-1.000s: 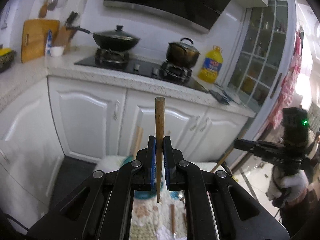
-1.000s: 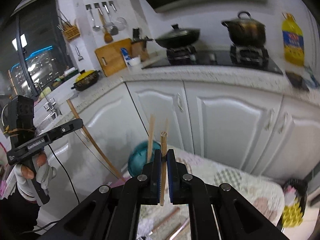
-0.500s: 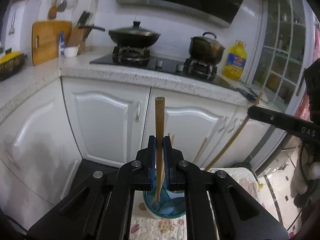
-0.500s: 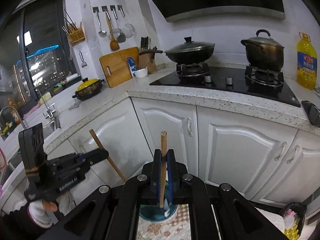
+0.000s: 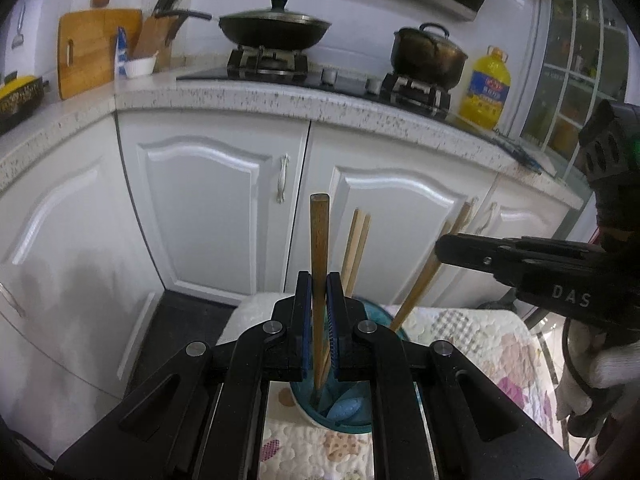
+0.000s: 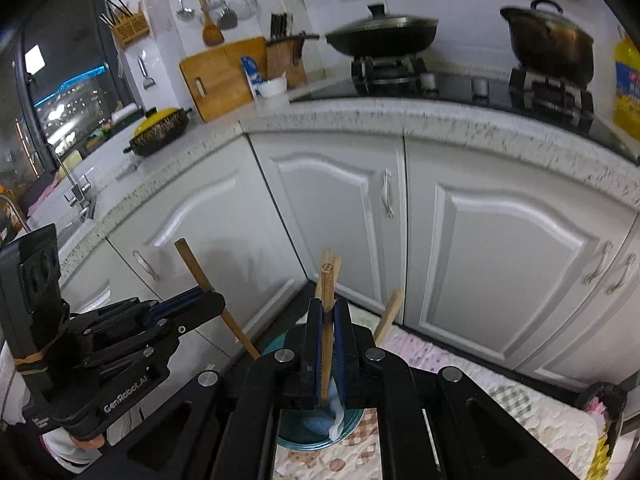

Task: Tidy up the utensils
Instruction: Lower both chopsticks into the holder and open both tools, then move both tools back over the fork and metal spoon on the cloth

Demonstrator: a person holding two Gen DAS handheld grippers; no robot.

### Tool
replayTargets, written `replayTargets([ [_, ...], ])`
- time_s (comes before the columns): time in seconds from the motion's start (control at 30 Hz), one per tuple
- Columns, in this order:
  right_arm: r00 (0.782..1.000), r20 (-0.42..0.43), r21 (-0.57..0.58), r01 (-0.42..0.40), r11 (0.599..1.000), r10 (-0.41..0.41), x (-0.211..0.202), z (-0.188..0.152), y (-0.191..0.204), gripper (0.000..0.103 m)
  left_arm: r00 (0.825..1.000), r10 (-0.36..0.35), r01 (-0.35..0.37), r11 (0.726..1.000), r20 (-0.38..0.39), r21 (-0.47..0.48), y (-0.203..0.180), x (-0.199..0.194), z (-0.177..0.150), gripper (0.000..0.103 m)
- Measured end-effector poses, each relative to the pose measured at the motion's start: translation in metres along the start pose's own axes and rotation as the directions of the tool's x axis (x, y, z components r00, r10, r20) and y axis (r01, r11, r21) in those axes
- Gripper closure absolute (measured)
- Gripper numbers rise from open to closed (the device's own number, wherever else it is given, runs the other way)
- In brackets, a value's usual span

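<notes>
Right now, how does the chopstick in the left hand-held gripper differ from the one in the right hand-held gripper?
The left hand-held gripper's chopstick is darker brown; the right hand-held gripper's chopstick is paler, with a mark on its end. The left one's tip reaches into the teal cup. Both are wooden and clamped between blue pads.

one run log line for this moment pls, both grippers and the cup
left gripper: shut on brown chopstick, tip in teal cup | right gripper: shut on light chopstick over cup | stage: inserting
</notes>
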State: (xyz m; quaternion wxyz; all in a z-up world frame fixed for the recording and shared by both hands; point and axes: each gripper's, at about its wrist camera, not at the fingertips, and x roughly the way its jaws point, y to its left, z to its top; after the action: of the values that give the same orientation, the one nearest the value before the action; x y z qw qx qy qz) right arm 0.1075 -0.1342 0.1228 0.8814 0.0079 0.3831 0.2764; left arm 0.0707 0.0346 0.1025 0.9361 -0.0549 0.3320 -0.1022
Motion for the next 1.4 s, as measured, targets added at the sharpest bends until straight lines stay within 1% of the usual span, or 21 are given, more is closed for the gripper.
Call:
replayTargets([
  [0.17, 0.999, -0.048, 0.023, 0.008, 1.0, -0.007, 0.023, -0.011, -0.009, 0.098, 1.0, 0.009, -0.009, 1.0, -0.029, -0.009, 0.0, 0.012, -0.007, 0.097],
  [0.33, 0.999, -0.037, 0.071, -0.001, 0.998, 0.004, 0.025, -0.013, -0.02, 0.098, 0.999, 0.017, -0.018, 1.0, -0.045, -0.016, 0.0, 0.02, -0.009, 0.097],
  [0.37, 0.999, -0.033, 0.074, -0.002, 0.997, 0.005, 0.024, -0.013, -0.021, 0.091, 0.999, 0.019, -0.02, 1.0, -0.047, -0.017, 0.0, 0.02, -0.01, 0.097],
  [0.4, 1.0, -0.03, 0.072, -0.001, 0.997, 0.004, 0.022, -0.014, -0.022, 0.082, 0.999, 0.023, -0.024, 1.0, -0.048, -0.017, -0.001, 0.021, -0.011, 0.097],
  [0.43, 1.0, -0.029, 0.07, -0.003, 0.998, 0.005, 0.02, -0.016, -0.022, 0.077, 0.998, 0.026, -0.027, 0.999, -0.051, -0.017, 0.0, 0.022, -0.01, 0.097],
  [0.57, 0.999, -0.03, 0.065, -0.015, 0.998, 0.017, 0.015, -0.018, -0.019, 0.076, 0.998, 0.031, -0.031, 0.999, -0.051, -0.011, -0.002, 0.02, -0.009, 0.097],
  [0.67, 0.999, -0.03, 0.074, -0.023, 0.997, 0.025, 0.011, -0.023, -0.02, 0.076, 0.998, 0.036, -0.037, 0.999, -0.055, -0.01, -0.004, 0.017, -0.009, 0.092],
  [0.73, 0.999, -0.029, 0.08, -0.022, 0.997, 0.025, 0.007, -0.027, -0.02, 0.076, 0.998, 0.03, -0.031, 0.999, -0.055, -0.018, -0.003, 0.014, -0.01, 0.083],
  [0.9, 1.0, -0.022, 0.078, -0.016, 0.997, 0.018, -0.003, -0.036, -0.016, 0.075, 0.999, 0.037, -0.037, 0.999, -0.039, -0.015, -0.008, 0.003, -0.013, 0.07],
  [1.17, 1.0, 0.008, 0.081, 0.001, 0.997, -0.002, -0.024, -0.048, -0.009, 0.072, 0.999, 0.052, -0.052, 0.999, -0.003, -0.004, -0.019, -0.022, -0.018, 0.064],
  [1.27, 0.999, 0.026, 0.087, 0.02, 0.996, -0.022, -0.035, -0.056, -0.007, 0.069, 0.998, 0.056, -0.056, 0.998, 0.01, 0.007, -0.026, -0.031, -0.022, 0.063],
  [1.4, 0.998, 0.042, 0.083, 0.046, 0.996, -0.05, -0.051, -0.067, -0.001, 0.068, 0.998, 0.054, -0.054, 0.998, 0.024, 0.022, -0.038, -0.042, -0.029, 0.062],
])
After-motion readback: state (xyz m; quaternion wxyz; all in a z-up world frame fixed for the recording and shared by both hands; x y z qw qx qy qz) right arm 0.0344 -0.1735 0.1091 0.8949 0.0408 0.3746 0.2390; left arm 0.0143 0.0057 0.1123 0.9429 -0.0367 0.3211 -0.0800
